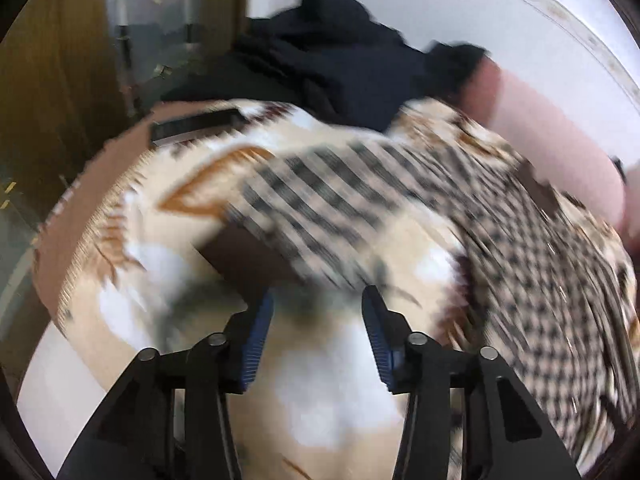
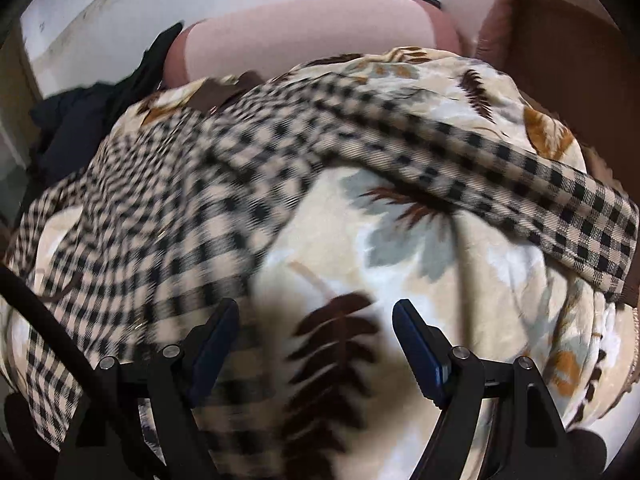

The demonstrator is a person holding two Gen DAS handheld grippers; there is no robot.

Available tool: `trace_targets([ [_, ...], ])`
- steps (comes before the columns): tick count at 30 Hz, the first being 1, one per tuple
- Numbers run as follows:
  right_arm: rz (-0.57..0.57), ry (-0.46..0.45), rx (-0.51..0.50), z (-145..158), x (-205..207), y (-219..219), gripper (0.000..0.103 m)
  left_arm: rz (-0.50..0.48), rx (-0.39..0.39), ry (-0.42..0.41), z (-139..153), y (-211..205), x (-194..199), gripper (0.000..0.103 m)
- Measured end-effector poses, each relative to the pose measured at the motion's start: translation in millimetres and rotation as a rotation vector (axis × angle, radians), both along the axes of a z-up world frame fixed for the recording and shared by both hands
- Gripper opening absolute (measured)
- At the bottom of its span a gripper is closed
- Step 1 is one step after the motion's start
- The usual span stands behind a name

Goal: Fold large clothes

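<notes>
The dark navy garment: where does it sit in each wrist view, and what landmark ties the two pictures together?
Left wrist view: the dark navy garment lies heaped at top centre, beyond the checked garment.
Right wrist view: the dark navy garment shows at the left edge, upper half, partly hidden behind the checked garment.
Shared landmark: the pink bolster, next to the navy heap in both.
</notes>
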State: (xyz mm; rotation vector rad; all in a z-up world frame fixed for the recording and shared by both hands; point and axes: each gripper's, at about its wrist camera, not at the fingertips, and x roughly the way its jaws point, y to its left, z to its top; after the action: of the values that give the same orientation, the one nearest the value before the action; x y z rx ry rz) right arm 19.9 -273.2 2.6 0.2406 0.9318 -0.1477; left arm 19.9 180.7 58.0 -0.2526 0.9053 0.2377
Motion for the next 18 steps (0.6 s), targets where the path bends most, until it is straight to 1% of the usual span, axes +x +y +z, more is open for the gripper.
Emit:
trace_targets([
  [1,0.002,-0.019,0.026,-1,6,-10,0.083,-0.013,-0.014,0.007,-4,-11,-4,0.047],
  [3,0.008,-0.054,0.095,-2,24,-27,0.083,-0.037,-0.067,0.023,-14,-31,-8,0.047],
  [5,0.022,-0.068,0.223,-9,51,-44,0.083,-0.05,-0.114,0.047,-24,-49,-11,0.047],
  [6,0.021,-0.065,0.271,-14,62,-50,0.083,-0.06,-0.121,0.059,-28,-57,-10,0.047],
  [8,0.011,-0.046,0.371,-27,92,-60,0.083,-0.089,-0.105,0.082,-32,-73,-7,0.047],
  [10,-0.011,-0.037,0.421,-37,113,-66,0.082,-0.098,-0.082,0.084,-31,-82,-5,0.047],
  [12,-0.048,-0.051,0.436,-39,133,-76,0.064,-0.088,-0.065,0.077,-28,-84,-5,0.047],
  [13,-0.056,-0.04,0.429,-39,141,-80,0.028,-0.078,-0.056,0.076,-26,-83,-5,0.047],
  [14,-0.064,-0.022,0.421,-40,153,-87,0.008,-0.066,-0.051,0.079,-25,-81,-5,0.047],
  [15,-0.069,-0.028,0.426,-39,159,-93,0.008,-0.051,-0.049,0.082,-24,-78,-7,0.047],
  [16,-0.083,-0.036,0.409,-35,166,-100,0.007,-0.039,-0.049,0.086,-23,-74,-7,0.047],
  [18,-0.127,-0.049,0.307,-24,175,-109,0.006,-0.015,-0.043,0.1,-21,-69,-10,0.047],
])
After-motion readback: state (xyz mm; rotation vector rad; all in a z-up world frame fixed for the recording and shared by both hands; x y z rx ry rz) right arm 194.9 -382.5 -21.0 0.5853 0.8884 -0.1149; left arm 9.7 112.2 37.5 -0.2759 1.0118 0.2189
